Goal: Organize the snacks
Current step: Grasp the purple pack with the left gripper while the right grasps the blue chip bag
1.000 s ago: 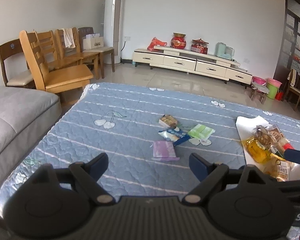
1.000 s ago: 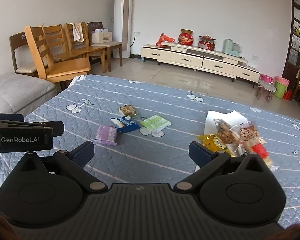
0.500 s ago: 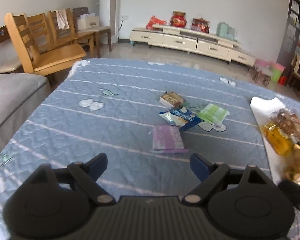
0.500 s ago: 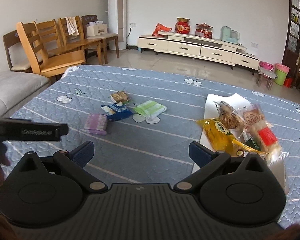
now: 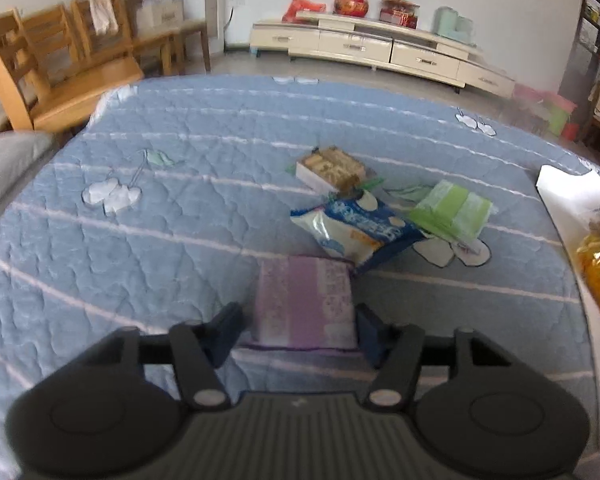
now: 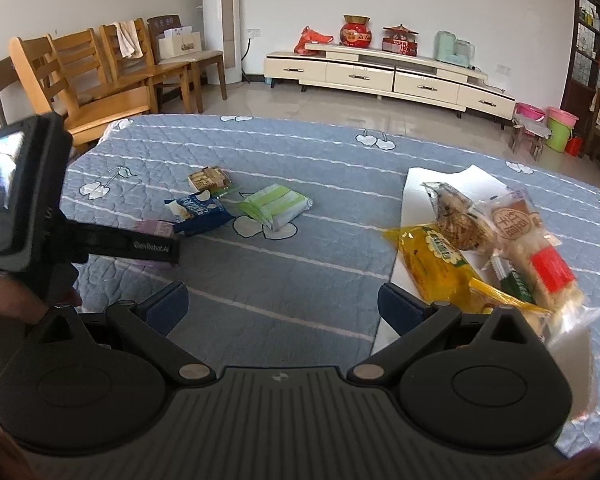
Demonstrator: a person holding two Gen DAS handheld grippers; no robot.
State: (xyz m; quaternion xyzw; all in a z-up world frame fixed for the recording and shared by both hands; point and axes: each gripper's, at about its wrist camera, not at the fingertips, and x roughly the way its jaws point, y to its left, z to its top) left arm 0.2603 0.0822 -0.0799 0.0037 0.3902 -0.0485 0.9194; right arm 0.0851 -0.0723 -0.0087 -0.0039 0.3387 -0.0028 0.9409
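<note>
A purple packet (image 5: 304, 300) lies flat on the blue quilted cover (image 5: 180, 200), between the fingers of my left gripper (image 5: 300, 330). The jaws are closing on it; a thin gap still shows at the left finger. Just beyond lie a blue-and-white packet (image 5: 356, 232), a green packet (image 5: 452, 210) and a biscuit pack (image 5: 332, 166). My right gripper (image 6: 284, 308) hovers open with nothing between its fingers. To its right, a white sheet (image 6: 420, 184) holds a yellow packet (image 6: 432, 260), a brown snack (image 6: 460, 220) and a red-labelled pack (image 6: 540, 252).
Wooden chairs (image 6: 100, 80) and a grey sofa (image 5: 4, 160) stand left of the cover. A cream TV cabinet (image 6: 380, 76) lines the far wall. In the right wrist view a hand (image 6: 16, 300) holds the left tool's body (image 6: 24, 196) at the left edge.
My left gripper has come forward and down over the purple packet, and its jaws have narrowed around it. The right gripper has edged forward and down, bringing the pile on the white sheet closer.
</note>
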